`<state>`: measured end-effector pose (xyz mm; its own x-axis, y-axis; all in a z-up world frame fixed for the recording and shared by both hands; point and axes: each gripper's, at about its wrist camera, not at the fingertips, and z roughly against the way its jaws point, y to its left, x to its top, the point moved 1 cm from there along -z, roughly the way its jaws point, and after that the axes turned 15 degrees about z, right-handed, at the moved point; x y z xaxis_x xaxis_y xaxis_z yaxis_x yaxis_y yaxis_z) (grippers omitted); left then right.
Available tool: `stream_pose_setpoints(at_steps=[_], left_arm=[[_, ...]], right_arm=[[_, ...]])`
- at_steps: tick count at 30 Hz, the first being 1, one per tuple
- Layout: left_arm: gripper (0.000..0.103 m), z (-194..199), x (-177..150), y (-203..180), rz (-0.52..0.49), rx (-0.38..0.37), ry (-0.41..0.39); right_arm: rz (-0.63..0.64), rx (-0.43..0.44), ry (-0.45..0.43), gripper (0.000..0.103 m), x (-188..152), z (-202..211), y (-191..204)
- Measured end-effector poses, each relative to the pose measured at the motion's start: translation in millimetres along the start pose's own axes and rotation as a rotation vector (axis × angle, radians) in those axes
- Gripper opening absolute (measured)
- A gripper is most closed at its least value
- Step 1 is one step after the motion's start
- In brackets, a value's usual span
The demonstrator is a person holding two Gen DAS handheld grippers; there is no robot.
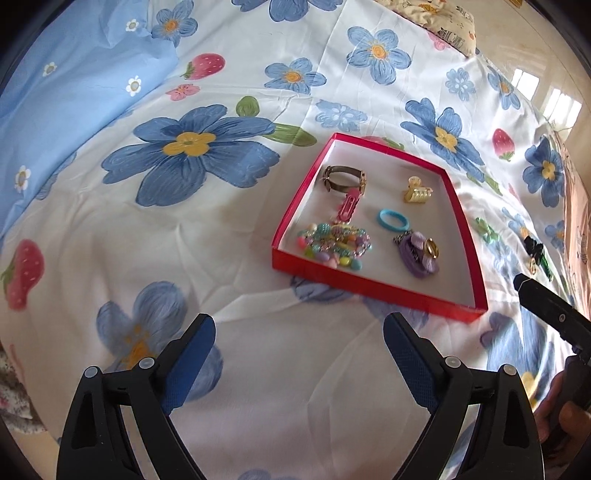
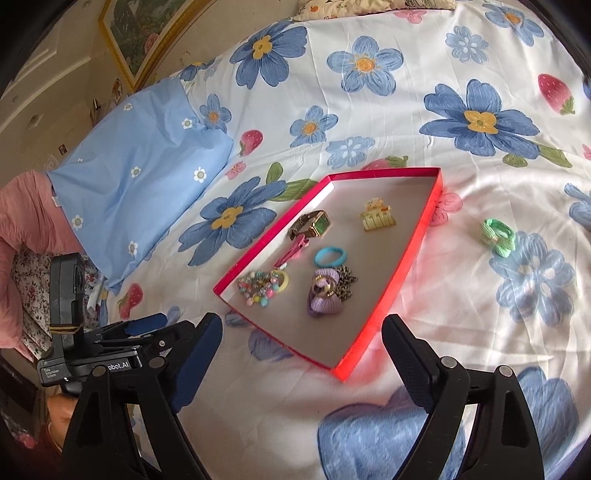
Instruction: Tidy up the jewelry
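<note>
Home bedroom. Bed under a flower-and-strawberry sheet (image 2: pixel 406 110), blue pillow (image 2: pixel 140 177) at its head, framed painting (image 2: pixel 147 33) on the wall, glossy floor (image 1: pixel 524 55) past the bed's edge.

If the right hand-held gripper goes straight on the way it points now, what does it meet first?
Probably the near corner of the shallow red cardboard tray. The right hand-held gripper is open and empty, and that corner lies just ahead between its fingers. Depth is unclear; it might touch the white floral bedsheet first.
</note>
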<state>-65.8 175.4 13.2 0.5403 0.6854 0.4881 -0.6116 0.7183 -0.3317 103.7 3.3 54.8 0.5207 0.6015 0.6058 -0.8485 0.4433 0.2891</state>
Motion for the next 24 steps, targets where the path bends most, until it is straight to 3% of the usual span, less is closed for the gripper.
stream_pose_setpoints(at_steps=[8,10,14,17,24], left_arm=[[0.093,37.8,-0.4,-5.2,-0.066,-0.008,-0.062],[0.100,51.2,2.3,-8.8,-0.096,-0.013,-0.088],[0.102,81.3,8.3,-17.2,-0.146,-0.020,-0.172],[0.102,89.6,5.0,-19.5,-0.166,-0.003,-0.210],[0.102,80.0,-26.2,-10.2,-0.117,-0.002,-0.285]], right_arm=[[0.053,-0.054,0.038,0.090,7.8,24.8,8.2],[0.092,-0.068,0.045,0.090,15.9,33.0,13.0],[0.177,-0.090,0.044,0.101,37.1,55.0,24.7],[0.217,-0.133,0.028,0.103,44.3,64.1,32.7],[0.190,-0.145,-0.057,0.103,15.9,53.7,35.9]])
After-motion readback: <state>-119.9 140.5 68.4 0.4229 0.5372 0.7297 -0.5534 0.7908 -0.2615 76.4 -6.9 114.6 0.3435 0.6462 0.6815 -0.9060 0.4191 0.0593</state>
